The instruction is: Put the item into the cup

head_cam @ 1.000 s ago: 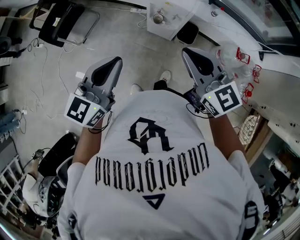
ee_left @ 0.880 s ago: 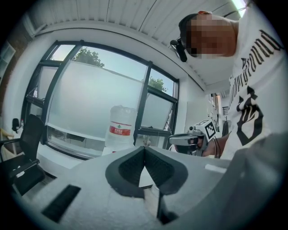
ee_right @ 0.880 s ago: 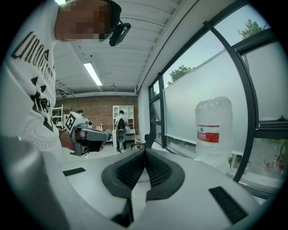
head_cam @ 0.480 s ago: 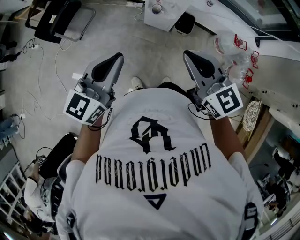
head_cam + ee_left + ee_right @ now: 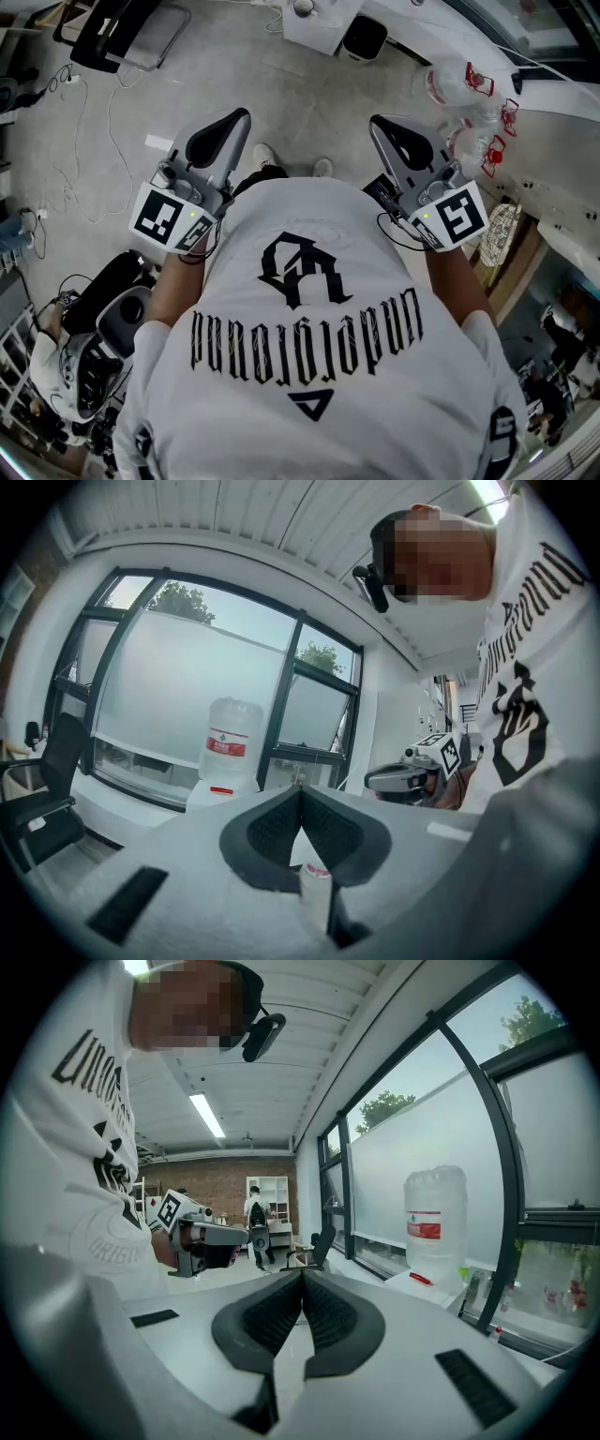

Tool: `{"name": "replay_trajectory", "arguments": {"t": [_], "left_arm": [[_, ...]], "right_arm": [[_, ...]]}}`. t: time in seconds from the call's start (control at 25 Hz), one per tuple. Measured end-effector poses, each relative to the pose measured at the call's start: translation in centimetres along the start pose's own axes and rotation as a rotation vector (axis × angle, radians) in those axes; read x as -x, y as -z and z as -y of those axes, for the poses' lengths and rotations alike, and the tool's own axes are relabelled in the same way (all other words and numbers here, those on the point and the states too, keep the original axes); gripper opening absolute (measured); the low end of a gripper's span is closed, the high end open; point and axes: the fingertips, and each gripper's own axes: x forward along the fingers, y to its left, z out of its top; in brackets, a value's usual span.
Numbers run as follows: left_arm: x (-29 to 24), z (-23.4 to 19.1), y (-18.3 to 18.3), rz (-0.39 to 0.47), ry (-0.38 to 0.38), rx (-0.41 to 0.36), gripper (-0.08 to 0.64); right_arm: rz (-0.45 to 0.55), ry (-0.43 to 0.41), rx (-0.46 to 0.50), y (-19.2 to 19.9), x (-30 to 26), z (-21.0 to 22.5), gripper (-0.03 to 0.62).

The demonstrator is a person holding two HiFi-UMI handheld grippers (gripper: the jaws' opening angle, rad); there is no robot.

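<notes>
Left tongs: your left tongs (image 5: 234,122) are closed. In the left gripper view the two dark ribbed pads meet at the tip (image 5: 300,794) with nothing held between them.
Right tongs: your right tongs (image 5: 382,127) are closed too. Their ribbed pads touch at the tip (image 5: 302,1279) and grip nothing.
Item and cup: no view lets you tell where the item or the cup is.
Markers: each marker cube (image 5: 157,217) carries black-and-white square codes. The one on your right (image 5: 457,212) shows an S-like pattern.
Shirt print: your white T-shirt (image 5: 309,375) has black gothic lettering and an emblem, upside down from the head view. I cannot read it with confidence.
Jug label: the clear ribbed water jug (image 5: 232,747) wears a red-and-white label. Its print is too small to read. The same kind of jug shows in the right gripper view (image 5: 434,1222).
Shapes: the tongs' shells are smooth grey plastic, tapering to a point.
Floor: grey concrete floor (image 5: 309,103) lies below you, with loose cables (image 5: 94,122) at the left and your shoes (image 5: 262,155) between the tongs.
Right side: clear bottles with red fittings (image 5: 469,103) stand near your right tongs, beside a white surface (image 5: 553,178).
Left side: a black office chair (image 5: 47,780) stands by dark-framed windows (image 5: 300,696).
Far room: a brick wall (image 5: 225,1171), a ceiling strip light (image 5: 208,1115) and a standing person (image 5: 255,1218).
</notes>
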Motion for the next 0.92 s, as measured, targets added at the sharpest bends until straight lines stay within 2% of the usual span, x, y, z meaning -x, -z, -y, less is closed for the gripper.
{"name": "replay_trajectory", "arguments": {"t": [0.52,0.92], "left_arm": [[-2.9,7.8,1.8,0.005,-0.047,0.005,0.012],[-4.0,8.8,1.8,0.005,-0.055,0.009,0.012]], "right_arm": [[0.019,-0.063,0.011,1.9,7.6,0.9,0.015],[0.022,-0.076,0.003,1.9,8.5,1.9,0.015]]}}
